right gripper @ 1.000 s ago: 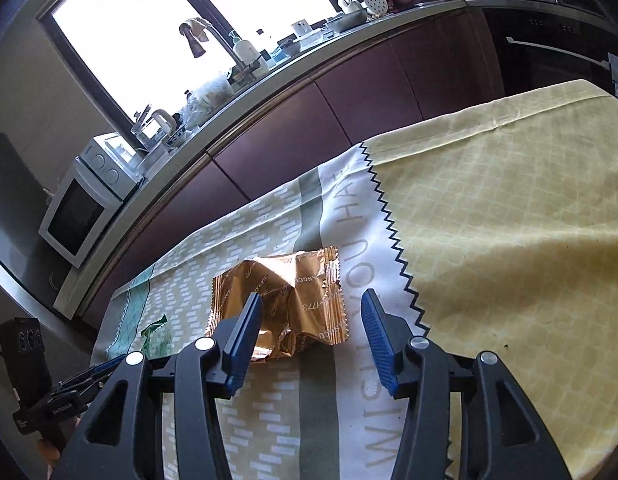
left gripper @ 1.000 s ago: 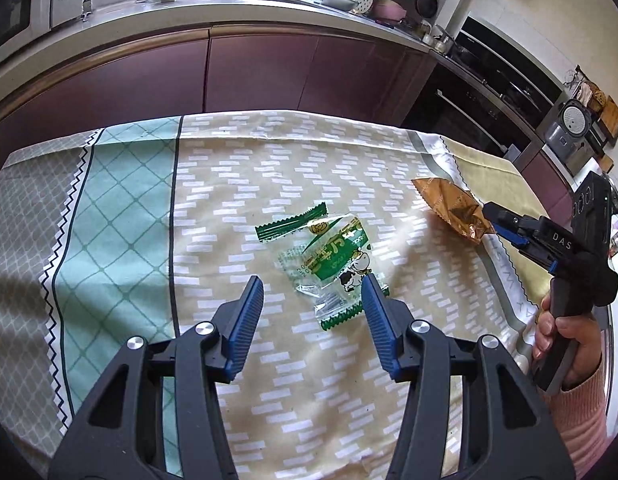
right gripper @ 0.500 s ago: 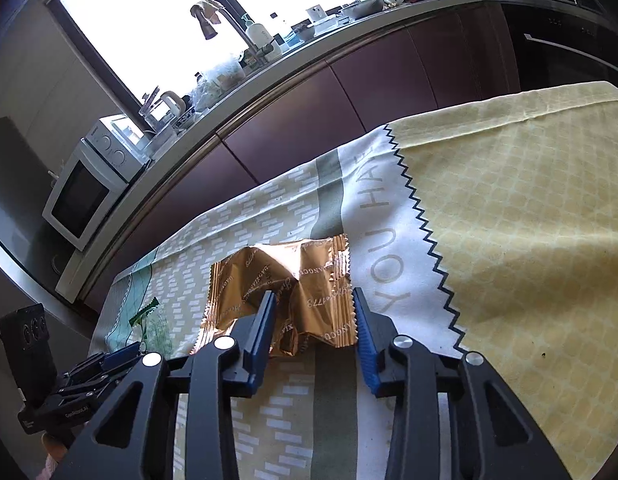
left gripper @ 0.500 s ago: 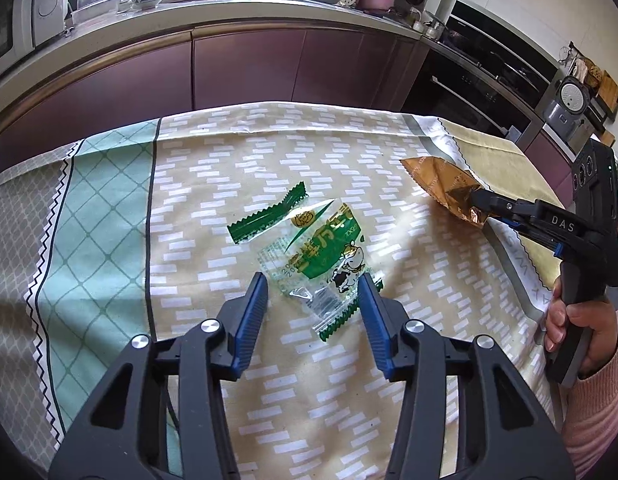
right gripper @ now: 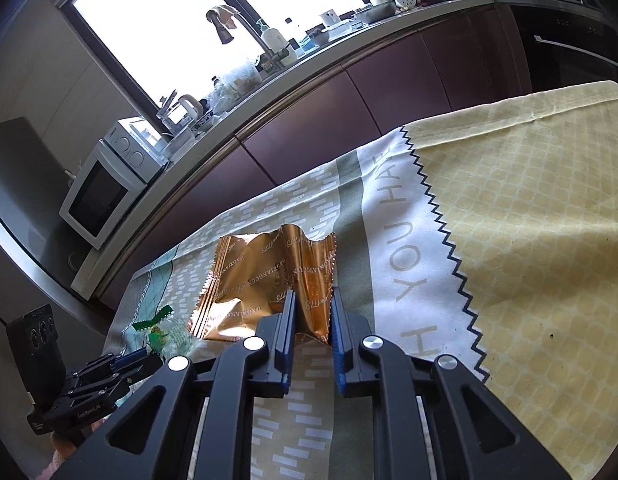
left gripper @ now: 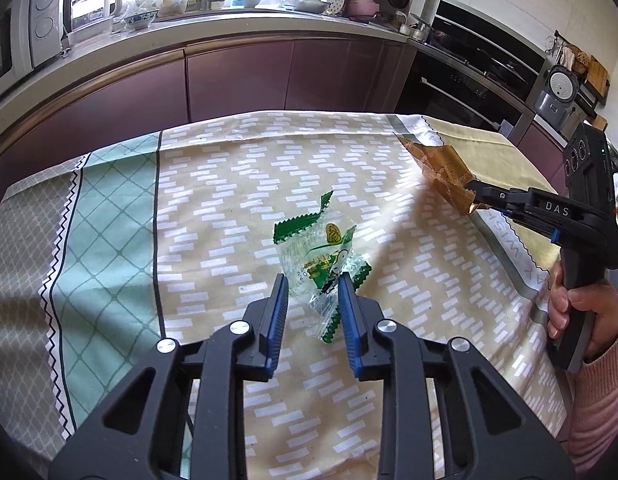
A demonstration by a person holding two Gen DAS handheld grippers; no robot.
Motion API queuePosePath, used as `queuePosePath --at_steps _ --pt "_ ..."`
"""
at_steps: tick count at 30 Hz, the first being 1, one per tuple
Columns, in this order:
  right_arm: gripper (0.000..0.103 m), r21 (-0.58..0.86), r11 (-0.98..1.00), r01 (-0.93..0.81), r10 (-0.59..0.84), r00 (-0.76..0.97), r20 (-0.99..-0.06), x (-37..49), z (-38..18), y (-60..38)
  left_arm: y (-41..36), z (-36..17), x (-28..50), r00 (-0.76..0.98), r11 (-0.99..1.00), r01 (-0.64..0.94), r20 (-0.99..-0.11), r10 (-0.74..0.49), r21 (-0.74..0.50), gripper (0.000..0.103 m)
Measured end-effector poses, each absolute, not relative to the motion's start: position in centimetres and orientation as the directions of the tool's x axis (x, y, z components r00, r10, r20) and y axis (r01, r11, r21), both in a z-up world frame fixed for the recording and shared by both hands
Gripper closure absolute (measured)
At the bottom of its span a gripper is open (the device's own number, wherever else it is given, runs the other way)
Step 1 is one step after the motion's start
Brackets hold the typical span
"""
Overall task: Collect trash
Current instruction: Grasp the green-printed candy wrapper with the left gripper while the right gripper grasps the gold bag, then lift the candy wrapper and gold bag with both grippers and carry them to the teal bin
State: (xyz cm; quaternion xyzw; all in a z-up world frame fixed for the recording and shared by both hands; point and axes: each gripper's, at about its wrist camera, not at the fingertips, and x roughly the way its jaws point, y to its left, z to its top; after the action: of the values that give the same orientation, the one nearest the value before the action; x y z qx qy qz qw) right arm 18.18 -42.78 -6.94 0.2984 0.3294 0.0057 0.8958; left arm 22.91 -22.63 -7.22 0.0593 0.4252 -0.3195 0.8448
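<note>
- A patterned tablecloth is spread over the table, and two pieces of trash are found on it.
- A clear wrapper with green printing is seen near the middle of the cloth, crumpled and partly raised.
- The left gripper is pointed down at this wrapper; its jaws have just been closing, and the near end of the wrapper is caught between the blue pads, which appear to press on it.
- A gold foil wrapper is placed further to the right, beside the white band with grey lettering.
- The right gripper has just been closing as well, and the near edge of the gold foil is pinched between its pads.
- In the left wrist view, the gold foil is seen lifted off the cloth at the gripper's tip.
- The right gripper's handle is held by a hand in a pink sleeve.
</note>
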Motion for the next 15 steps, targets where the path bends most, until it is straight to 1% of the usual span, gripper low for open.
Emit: queuePosePath --at_steps 5,11,15 --pt "0.089 0.572 0.806 0.154 0.234 0.804 -0.547 16.8 -6.4 -42.1 -21.0 -6.5 21.0 0.466 0.793 0.590 -0.740 -0.485 -0.149 0.078" --pt "0.089 0.573 0.815 0.087 0.267 0.821 -0.504 15.0 -4.8 -39.6 -18.2 -5.1 18.2 0.511 0.801 0.587 -0.715 -0.478 -0.117 0.078" --pt "0.089 0.575 0.817 0.035 0.307 0.818 -0.486 14.3 -4.2 -37.4 -15.9 -4.2 16.9 0.527 0.811 0.571 -0.702 -0.479 -0.125 0.078"
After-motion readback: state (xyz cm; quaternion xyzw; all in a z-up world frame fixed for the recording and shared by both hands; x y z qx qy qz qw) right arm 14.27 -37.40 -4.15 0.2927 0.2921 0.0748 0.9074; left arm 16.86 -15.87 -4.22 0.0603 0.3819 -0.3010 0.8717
